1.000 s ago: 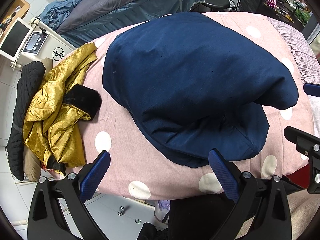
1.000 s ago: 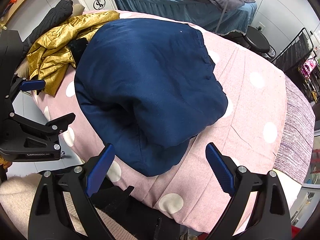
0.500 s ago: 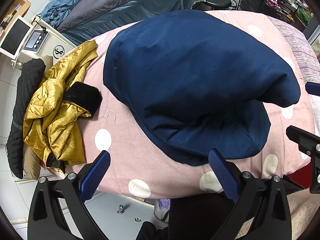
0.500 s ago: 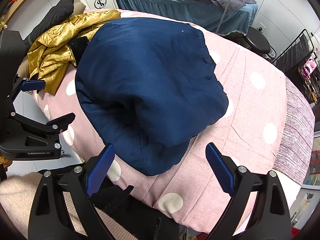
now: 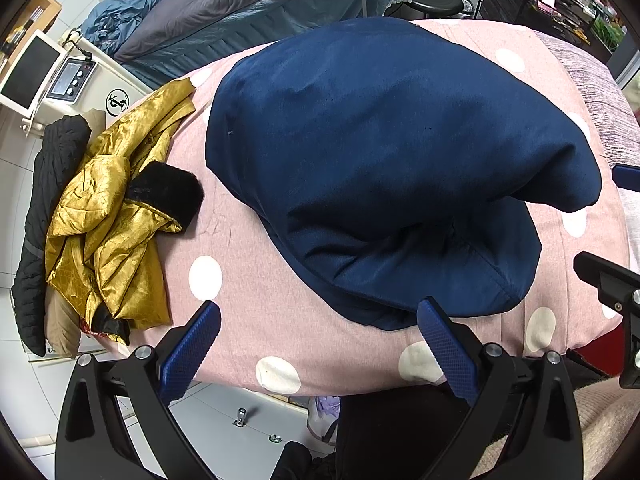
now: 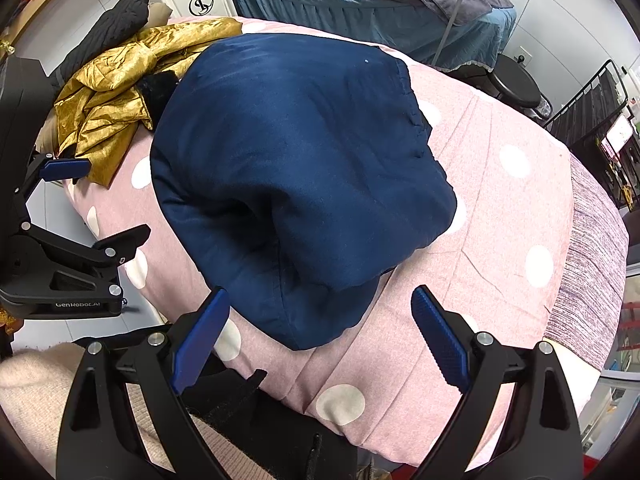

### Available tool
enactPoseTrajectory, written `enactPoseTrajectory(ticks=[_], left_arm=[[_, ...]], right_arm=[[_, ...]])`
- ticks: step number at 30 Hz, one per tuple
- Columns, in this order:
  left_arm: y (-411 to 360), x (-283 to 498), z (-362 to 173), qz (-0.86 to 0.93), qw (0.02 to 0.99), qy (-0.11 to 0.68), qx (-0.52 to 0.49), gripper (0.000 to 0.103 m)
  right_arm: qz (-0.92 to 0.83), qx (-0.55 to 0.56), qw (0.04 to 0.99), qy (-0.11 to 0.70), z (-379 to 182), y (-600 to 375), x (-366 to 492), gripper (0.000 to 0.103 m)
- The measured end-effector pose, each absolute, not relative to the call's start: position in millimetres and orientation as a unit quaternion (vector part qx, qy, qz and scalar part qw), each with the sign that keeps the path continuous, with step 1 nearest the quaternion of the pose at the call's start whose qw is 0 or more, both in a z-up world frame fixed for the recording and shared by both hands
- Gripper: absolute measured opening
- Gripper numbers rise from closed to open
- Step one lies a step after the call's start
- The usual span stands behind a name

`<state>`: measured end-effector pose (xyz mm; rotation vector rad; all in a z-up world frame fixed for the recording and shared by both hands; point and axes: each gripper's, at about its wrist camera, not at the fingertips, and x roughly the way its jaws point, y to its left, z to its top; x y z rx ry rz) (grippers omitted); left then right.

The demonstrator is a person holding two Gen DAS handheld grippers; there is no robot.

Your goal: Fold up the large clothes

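— Changed over the last second? Hardly anything: navy padded garment point(image 5: 384, 160) still folded over on itself, filling the middle of the left wrist view, only sliding a touch up-frame as both tools ease back toward the bed's near edge.

— And the claws?

— Left gripper point(image 5: 318, 344) spread wide at the bottom of the frame, holding nothing. Right gripper point(image 6: 320, 326) likewise wide and empty, its tips clear of the hem point(image 6: 316, 332) at lower centre.

— Meaning for the task?

— Probably one fold laid down and released. Looks bulky, upper layer puffed over the lower flap, so likely another fold or a press to come.

— Elsewhere?

— Gold jacket point(image 5: 108, 216) crumpled at left on the pink dotted bedspread point(image 5: 256, 280), apparently waiting.
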<state>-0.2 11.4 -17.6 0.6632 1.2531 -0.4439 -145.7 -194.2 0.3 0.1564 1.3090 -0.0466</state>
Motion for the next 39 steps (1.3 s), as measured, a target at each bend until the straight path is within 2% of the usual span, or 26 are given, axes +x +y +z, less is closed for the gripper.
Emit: enactPoseTrajectory(ticks=[30,39], left_arm=[[20,3,-26,-0.201,0.738,0.573,0.293,0.097],[97,56,-63,-0.111,0.741,0.629,0.205,0.097]], right_arm=[[-0.014,0.065,0.792,0.606,-1,-194,-148,0.091],[0.069,-0.021,0.802,0.593,-2,-159,-159,0.091]])
